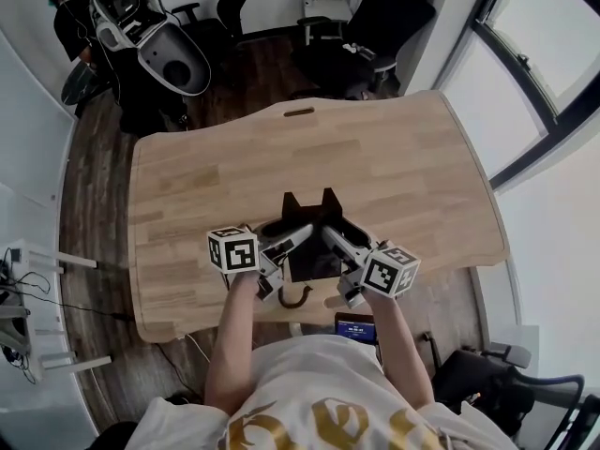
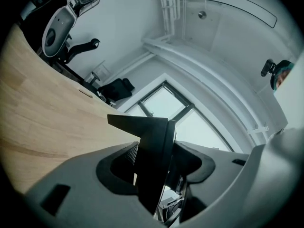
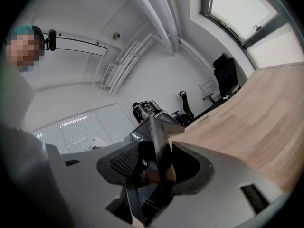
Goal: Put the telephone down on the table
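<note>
Dark wood floor (image 1: 94,186), black office chairs (image 1: 380,22), white walls (image 2: 123,27), large daylit window (image 1: 539,54) at right.

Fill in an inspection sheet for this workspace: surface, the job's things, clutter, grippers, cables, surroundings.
Surface: wooden table, bare top, slot near the far edge.
Job's things: black telephone, held between both grippers over the table's near edge; contact with the table cannot be told.
Clutter: nothing seen.
Grippers: left gripper and right gripper, jaws each clamped on the telephone's edge.
Cables: thin cables on the floor at the left.
Surroundings: office chairs, windows, a seated person at the far left.
</note>
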Motion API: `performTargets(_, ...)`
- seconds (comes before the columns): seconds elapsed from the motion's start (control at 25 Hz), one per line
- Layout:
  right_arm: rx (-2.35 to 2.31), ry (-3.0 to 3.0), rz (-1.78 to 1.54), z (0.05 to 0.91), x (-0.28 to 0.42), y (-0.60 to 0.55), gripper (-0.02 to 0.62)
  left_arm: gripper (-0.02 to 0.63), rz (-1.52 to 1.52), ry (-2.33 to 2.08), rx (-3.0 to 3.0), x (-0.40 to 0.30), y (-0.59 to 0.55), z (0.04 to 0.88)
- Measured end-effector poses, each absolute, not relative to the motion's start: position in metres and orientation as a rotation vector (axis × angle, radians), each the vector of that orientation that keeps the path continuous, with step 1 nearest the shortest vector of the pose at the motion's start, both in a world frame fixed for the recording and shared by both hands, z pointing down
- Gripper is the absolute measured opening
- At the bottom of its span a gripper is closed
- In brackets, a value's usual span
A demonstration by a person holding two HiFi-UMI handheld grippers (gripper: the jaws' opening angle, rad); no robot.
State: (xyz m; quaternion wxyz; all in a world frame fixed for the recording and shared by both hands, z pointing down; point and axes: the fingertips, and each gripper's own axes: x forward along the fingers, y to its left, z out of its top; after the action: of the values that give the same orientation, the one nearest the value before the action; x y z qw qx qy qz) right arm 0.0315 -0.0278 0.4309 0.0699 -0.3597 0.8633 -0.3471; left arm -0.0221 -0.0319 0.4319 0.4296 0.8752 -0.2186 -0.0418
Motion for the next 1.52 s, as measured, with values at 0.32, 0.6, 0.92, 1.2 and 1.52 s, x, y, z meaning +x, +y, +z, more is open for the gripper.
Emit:
performTargets(0.32, -1.078, 2.601, -1.101, 0.448, 0.033, -0.047, 0.199, 0.216, -0.099, -0.558, 2.148, -0.021, -0.051, 0.45)
performTargets(0.6, -1.086, 2.601, -1.15, 0.463, 0.036, -0.058, 0.199, 0.216, -0.088, -0.554, 2.121, -0.018, -0.061, 0.465)
performTargets(0.92, -1.081, 2.592, -1.226, 0.488, 0.037, -0.07, 0.199, 0.216, -0.059, -0.563, 2.083, -0.016, -0.074, 0.489)
performTargets(1.2, -1.072, 2.594, -1.277, 0.503, 0.035, -0.082, 0.199, 0.218, -0.053, -0.566, 2.055, -0.018, -0.085, 0.503)
performTargets(1.52, -1.079, 2.591, -1.336, 0.523, 0.033, -0.094, 0.199, 0.218, -0.033, -0.554, 2.024, -0.019, -0.097, 0.525)
